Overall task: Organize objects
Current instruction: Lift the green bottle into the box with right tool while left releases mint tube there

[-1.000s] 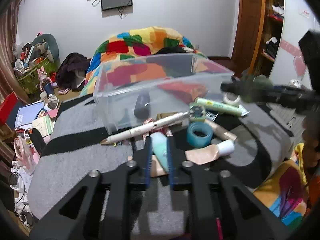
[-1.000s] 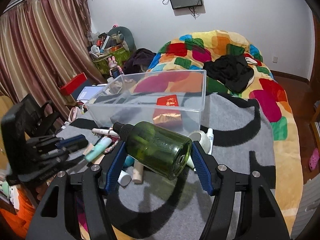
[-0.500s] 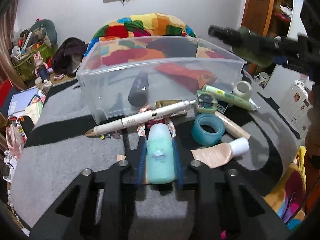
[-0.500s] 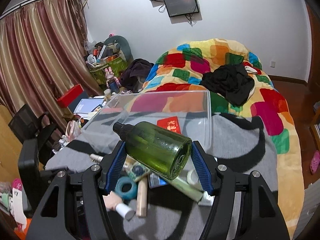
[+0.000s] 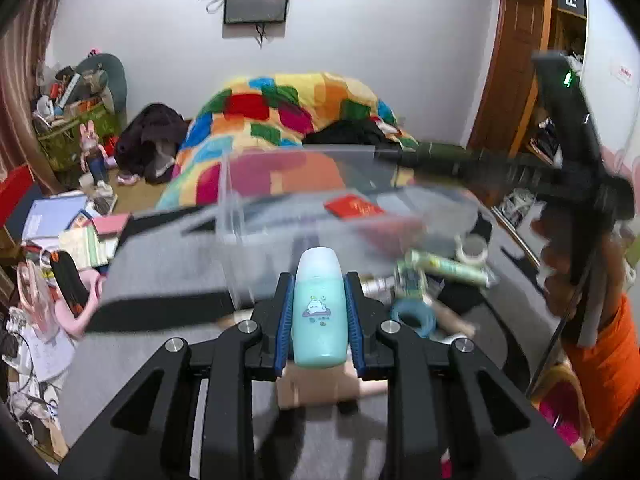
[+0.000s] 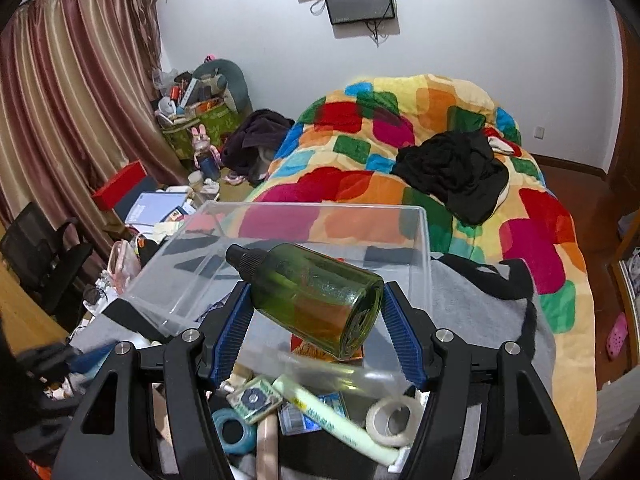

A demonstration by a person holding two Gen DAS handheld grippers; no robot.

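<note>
1. The left gripper (image 5: 319, 312) squeezes a small mint-green bottle (image 5: 319, 308) between its blue pads. The bottle has a little cartoon picture on it, and its round end points away, toward the clear plastic box (image 5: 320, 216).
2. The right gripper (image 6: 316, 320) holds a dark green bottle (image 6: 310, 296) with a black cap. The bottle lies on its side across the pads, cap to the left, and hangs above the front of the clear plastic box (image 6: 424, 240).
3. The box sits on a grey and black blanket (image 6: 480, 300). A red packet (image 5: 354, 207) lies inside it.
4. More things lie in a heap on the blanket just in front of the box: a blue tape roll (image 6: 232, 432), a white tape roll (image 6: 394, 416), a long pale green tube (image 6: 332, 416) and a small green patterned box (image 6: 254, 398).
5. In the left view the box looks blurry. The right gripper (image 5: 560, 168) shows as a dark blur on the right, with the green bottle (image 5: 440, 154) sticking out over the box.
6. Behind the box is a bed with a quilt (image 6: 400, 128) of many colours. Black clothes (image 6: 456, 172) lie on the quilt.
</note>
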